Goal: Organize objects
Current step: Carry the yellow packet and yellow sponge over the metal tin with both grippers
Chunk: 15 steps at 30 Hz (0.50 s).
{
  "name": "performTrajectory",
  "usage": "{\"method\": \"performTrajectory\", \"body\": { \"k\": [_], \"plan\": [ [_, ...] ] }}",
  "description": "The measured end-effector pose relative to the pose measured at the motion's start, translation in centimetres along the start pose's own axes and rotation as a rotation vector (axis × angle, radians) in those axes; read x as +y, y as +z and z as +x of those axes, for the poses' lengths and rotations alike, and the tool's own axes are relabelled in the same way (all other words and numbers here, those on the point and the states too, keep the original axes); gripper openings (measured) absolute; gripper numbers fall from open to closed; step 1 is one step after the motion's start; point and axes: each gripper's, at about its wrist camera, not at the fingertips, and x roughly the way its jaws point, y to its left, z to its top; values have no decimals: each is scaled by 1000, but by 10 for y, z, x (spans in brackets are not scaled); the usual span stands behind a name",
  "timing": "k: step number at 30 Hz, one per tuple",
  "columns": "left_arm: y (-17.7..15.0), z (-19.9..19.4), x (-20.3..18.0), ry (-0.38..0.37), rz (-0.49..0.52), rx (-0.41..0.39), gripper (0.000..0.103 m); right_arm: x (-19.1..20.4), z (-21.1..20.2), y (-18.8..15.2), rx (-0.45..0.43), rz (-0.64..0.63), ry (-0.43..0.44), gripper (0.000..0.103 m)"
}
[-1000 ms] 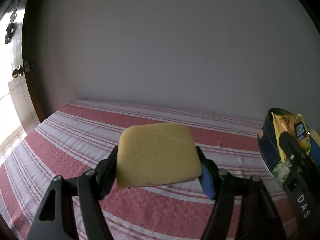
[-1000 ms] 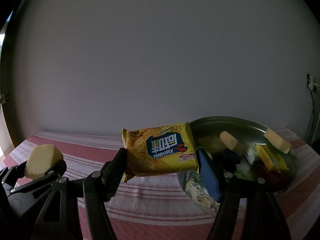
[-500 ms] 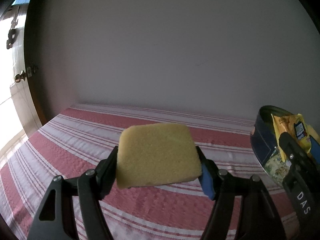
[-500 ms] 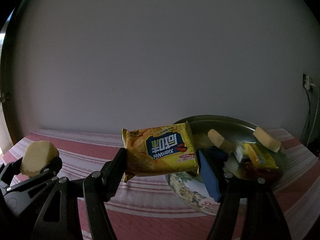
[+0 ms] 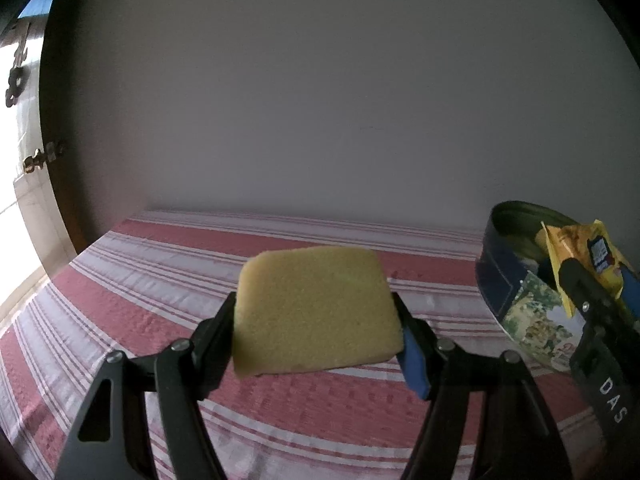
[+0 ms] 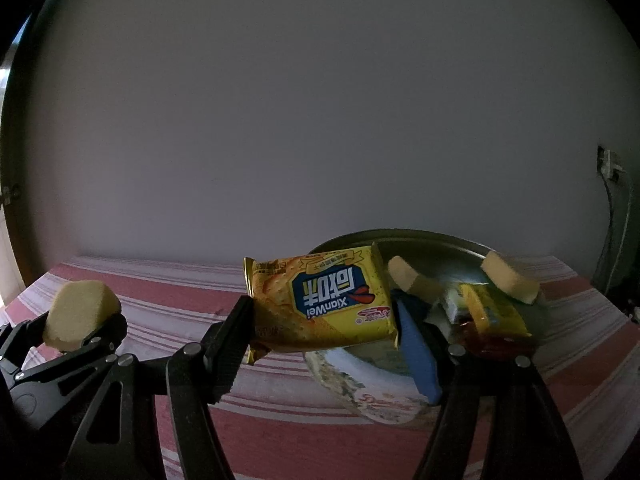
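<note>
My left gripper [image 5: 318,320] is shut on a yellow sponge [image 5: 316,312] and holds it above the red and white striped cloth [image 5: 168,280]. The sponge also shows at the left of the right wrist view [image 6: 80,314]. My right gripper [image 6: 324,316] is shut on a yellow cracker packet [image 6: 320,300], held just left of and above a round tin [image 6: 372,384]. The packet also shows at the right edge of the left wrist view [image 5: 580,256], in front of the tin [image 5: 520,296].
The tin holds two more yellow sponges [image 6: 508,276], a yellow packet [image 6: 492,312] and other small items. A plain wall stands behind the table. A cable and socket [image 6: 608,168] hang at the far right. A wooden door frame [image 5: 52,160] is at the left.
Both grippers have lifted slightly and moved back, so the tin sits closer to centre in each view. Both holds are unchanged.
</note>
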Motion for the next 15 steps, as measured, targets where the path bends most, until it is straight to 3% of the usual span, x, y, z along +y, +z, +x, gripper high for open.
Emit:
{"method": "performTrajectory", "body": {
  "k": [15],
  "plan": [
    [-6, -11, -32, -35, 20, 4, 71, -32, -29, -2, -10, -11, -19, 72]
  ]
}}
